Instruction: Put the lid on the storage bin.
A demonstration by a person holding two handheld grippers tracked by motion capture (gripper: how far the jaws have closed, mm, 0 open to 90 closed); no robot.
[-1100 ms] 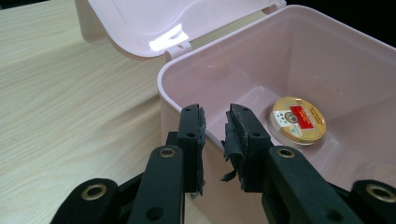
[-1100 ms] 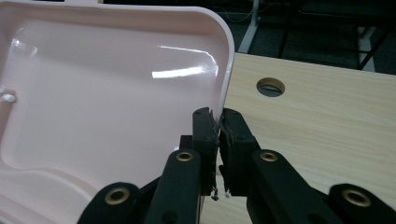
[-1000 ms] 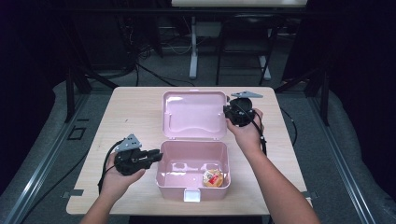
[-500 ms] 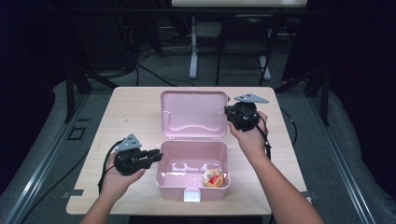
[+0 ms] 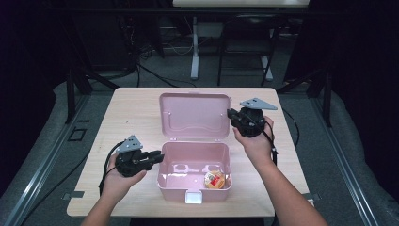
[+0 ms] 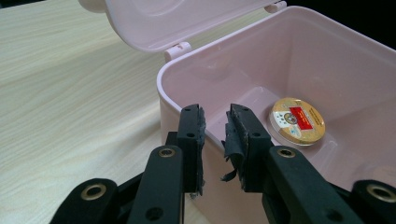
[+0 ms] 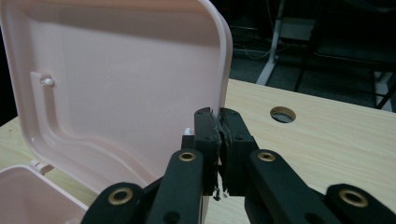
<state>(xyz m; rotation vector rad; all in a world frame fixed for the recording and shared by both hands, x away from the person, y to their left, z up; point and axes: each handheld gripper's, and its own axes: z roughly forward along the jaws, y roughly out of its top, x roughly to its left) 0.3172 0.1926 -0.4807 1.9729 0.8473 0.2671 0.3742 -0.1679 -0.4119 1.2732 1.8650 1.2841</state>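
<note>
Pink box at lower centre, lid up, holds a round tin. Left gripper fingers open at its rim; right gripper fingers closed on lid edge.

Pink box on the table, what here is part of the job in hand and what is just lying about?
Part of the job:
- pink box, left tool straddling its left wall
- hinged lid, right tool shut on its edge
- round tin inside the box

Just there:
- wooden table with its cable hole
- desk legs and cables on the floor behind
</note>
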